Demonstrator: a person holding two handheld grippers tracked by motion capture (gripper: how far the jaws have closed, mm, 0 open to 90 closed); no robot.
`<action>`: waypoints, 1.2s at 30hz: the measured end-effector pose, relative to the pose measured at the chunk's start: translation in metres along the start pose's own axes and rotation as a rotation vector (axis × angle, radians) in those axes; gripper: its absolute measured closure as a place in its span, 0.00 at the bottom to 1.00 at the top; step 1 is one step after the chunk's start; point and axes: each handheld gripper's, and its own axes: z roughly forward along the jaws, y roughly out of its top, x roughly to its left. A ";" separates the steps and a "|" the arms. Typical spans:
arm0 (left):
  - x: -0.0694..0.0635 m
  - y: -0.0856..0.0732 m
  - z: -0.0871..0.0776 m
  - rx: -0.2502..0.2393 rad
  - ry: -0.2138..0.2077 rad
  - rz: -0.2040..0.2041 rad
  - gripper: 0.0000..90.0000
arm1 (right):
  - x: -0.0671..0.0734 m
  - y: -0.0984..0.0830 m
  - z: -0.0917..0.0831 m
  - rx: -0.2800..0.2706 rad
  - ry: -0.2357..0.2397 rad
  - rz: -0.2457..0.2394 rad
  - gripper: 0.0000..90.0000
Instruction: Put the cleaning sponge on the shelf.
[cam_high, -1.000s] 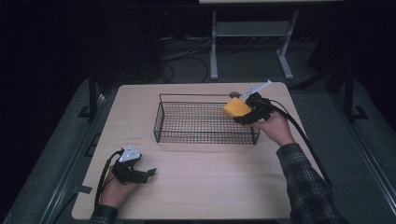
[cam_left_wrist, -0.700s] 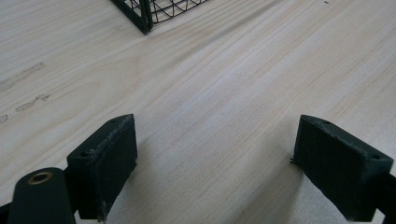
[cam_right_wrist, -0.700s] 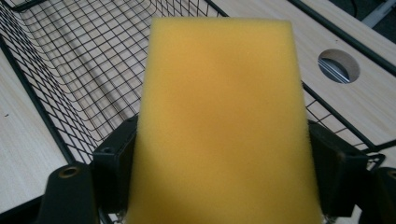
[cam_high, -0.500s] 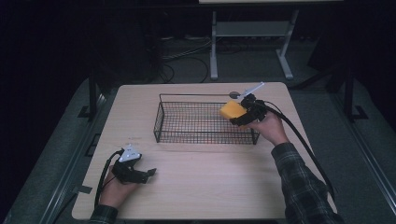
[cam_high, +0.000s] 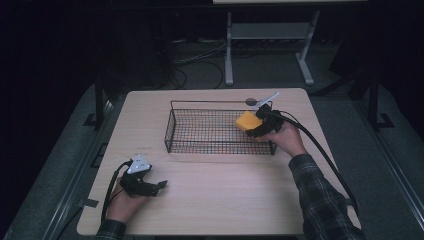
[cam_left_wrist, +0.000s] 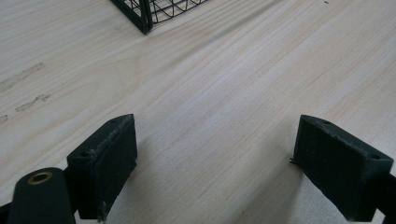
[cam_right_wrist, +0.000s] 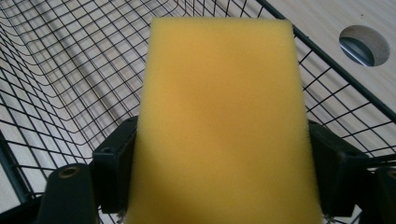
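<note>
Right claw (cam_high: 256, 128) pinches yellow sponge (cam_high: 247, 121) over wire basket (cam_high: 210, 145); left claw (cam_high: 159, 186) spread.

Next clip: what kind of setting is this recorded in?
Probably a lab or studio set up for recording demonstrations, not a home. A lone wooden table stands in a dark room, cables trail over the floor behind it by a metal stand, and the person works with handheld cabled tongs, the right tongs holding a yellow sponge.
</note>
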 end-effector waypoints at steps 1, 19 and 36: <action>0.000 0.000 0.000 0.000 0.000 0.000 0.14 | 0.000 0.000 0.001 0.004 0.000 -0.001 0.25; 0.000 0.000 0.000 0.000 0.000 0.000 0.14 | 0.000 -0.004 0.003 0.024 0.010 -0.009 0.25; 0.000 0.000 0.000 0.000 0.000 0.000 0.14 | 0.002 -0.005 0.002 0.049 0.008 -0.006 0.22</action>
